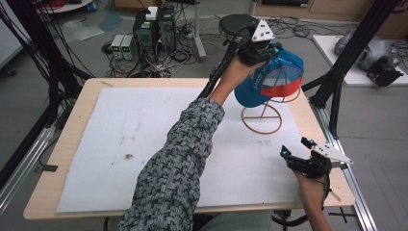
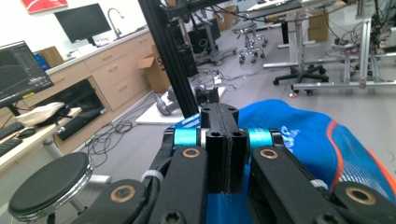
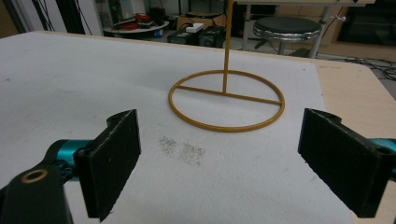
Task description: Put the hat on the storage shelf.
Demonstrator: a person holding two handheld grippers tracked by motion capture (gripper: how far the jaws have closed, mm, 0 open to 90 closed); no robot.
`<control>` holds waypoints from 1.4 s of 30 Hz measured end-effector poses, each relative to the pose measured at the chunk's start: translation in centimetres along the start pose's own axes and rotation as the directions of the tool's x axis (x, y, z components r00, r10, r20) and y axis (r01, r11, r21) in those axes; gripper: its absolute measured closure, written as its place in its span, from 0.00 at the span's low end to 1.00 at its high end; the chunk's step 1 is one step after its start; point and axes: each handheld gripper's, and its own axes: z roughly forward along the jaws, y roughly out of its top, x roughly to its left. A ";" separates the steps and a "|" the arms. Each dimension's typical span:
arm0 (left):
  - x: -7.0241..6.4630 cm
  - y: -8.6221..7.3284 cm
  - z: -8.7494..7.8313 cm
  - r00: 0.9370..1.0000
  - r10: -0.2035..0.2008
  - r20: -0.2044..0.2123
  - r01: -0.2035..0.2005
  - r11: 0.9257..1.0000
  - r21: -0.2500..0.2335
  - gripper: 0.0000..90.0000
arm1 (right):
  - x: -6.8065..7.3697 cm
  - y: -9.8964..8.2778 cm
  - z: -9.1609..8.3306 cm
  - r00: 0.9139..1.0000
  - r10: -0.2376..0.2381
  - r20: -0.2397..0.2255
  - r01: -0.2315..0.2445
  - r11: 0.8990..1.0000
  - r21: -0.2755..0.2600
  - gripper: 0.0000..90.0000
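While the blue cap (image 1: 269,79) is held at the top of the wire stand (image 1: 262,118) by the left gripper (image 1: 257,50) — jaws clamped on its fabric — it should be seated level, the right gripper (image 1: 298,148) waiting beside the stand's base, jaws wide apart.

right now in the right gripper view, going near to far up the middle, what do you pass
grey smudges on the white mat → round base ring of the yellow wire stand → far table edge → black round stool
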 end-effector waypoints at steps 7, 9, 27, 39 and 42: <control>-1.1 -0.6 1.4 0.999 0.014 0.028 -0.015 1.000 0.027 0.99 | 0.0 0.0 0.1 1.000 0.003 -0.001 -0.003 1.000 0.001 0.14; -1.2 -0.6 1.5 0.999 0.014 0.033 -0.015 1.000 0.027 0.99 | 0.0 0.0 0.1 1.000 0.002 -0.003 -0.002 1.000 0.002 0.14; -3.1 -0.6 3.3 0.997 0.039 0.068 -0.041 0.998 0.041 0.99 | 0.0 0.0 0.2 1.000 0.001 -0.007 -0.001 1.000 0.005 0.14; -3.7 -0.5 4.1 0.996 0.050 0.074 -0.055 0.997 0.059 0.99 | -0.1 -0.1 0.2 1.000 0.001 -0.008 -0.001 1.000 0.006 0.14; -3.8 -0.6 4.2 0.995 0.055 0.083 -0.060 0.996 0.064 0.99 | -0.1 0.0 0.2 1.000 0.002 -0.009 -0.002 1.000 0.005 0.14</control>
